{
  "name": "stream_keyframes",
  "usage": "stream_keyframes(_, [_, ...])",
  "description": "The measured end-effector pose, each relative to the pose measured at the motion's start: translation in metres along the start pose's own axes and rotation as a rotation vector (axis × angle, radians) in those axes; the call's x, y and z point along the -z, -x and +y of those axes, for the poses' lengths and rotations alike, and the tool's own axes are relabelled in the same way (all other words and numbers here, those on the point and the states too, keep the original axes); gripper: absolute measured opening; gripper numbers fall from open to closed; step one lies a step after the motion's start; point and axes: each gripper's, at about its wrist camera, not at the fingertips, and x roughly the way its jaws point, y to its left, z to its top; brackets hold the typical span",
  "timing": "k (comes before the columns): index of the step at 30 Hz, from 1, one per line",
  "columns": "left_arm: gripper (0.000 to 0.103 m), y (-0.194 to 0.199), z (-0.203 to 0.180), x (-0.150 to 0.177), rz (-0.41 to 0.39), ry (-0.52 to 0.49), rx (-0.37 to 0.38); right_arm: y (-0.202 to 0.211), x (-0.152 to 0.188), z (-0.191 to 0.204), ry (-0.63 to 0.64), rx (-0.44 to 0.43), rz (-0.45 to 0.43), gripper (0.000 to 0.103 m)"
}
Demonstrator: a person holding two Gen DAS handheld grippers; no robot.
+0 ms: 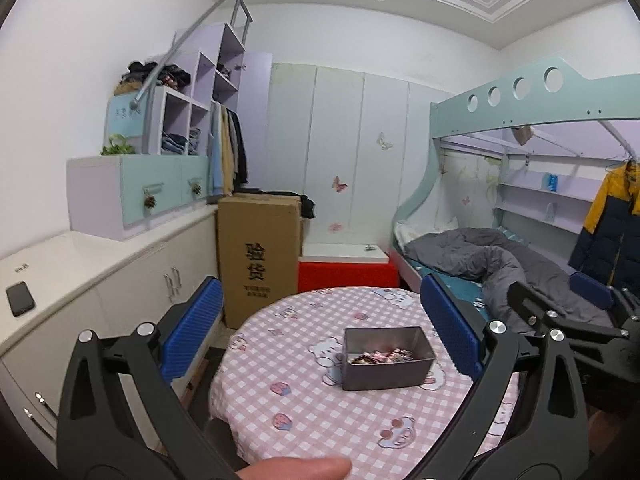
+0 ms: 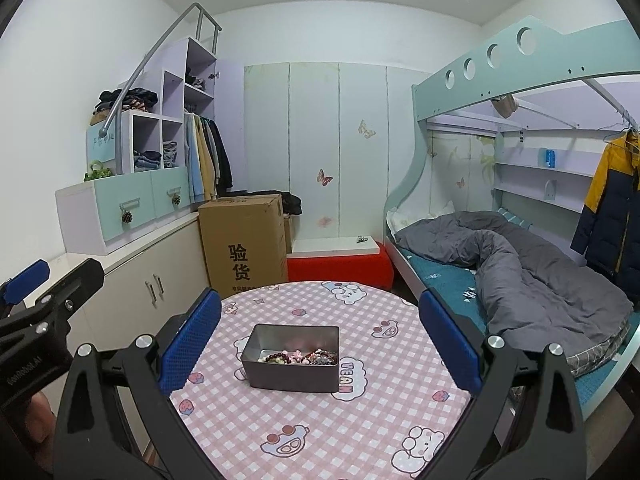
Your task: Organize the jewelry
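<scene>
A grey metal box [image 1: 386, 360] [image 2: 292, 354] sits on a round table with a pink checked cloth [image 1: 304, 400] [image 2: 320, 432]. Inside it lies a small heap of jewelry [image 1: 378, 357] [image 2: 298, 357]: beads, pink and red pieces. My left gripper [image 1: 320, 336] is open above the table's left side, the box lying between its blue pads, nearer the right one. My right gripper [image 2: 320, 340] is open too, held above and short of the box. Each gripper shows at the edge of the other's view, the right gripper [image 1: 592, 320] and the left gripper [image 2: 36, 300].
A tall cardboard box [image 2: 244, 240] and a red stool [image 2: 340, 266] stand beyond the table. White cabinets [image 1: 120, 280] run along the left with a phone [image 1: 20, 298] on top. A bunk bed with a grey quilt [image 2: 520, 276] is on the right. A fingertip [image 1: 296, 470] shows at the bottom.
</scene>
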Motion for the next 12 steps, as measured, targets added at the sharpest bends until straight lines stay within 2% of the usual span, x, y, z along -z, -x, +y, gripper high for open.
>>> stream_keyframes(4, [0.097, 0.0008, 0.0006, 0.0017, -0.006, 0.001, 0.014, -0.0006, 0.0007, 0.0017, -0.001, -0.006, 0.003, 0.095])
stream_keyframes(12, [0.097, 0.0030, -0.0021, 0.0015, -0.023, -0.014, -0.034, 0.0002, 0.0010, 0.0010, -0.005, -0.012, 0.002, 0.095])
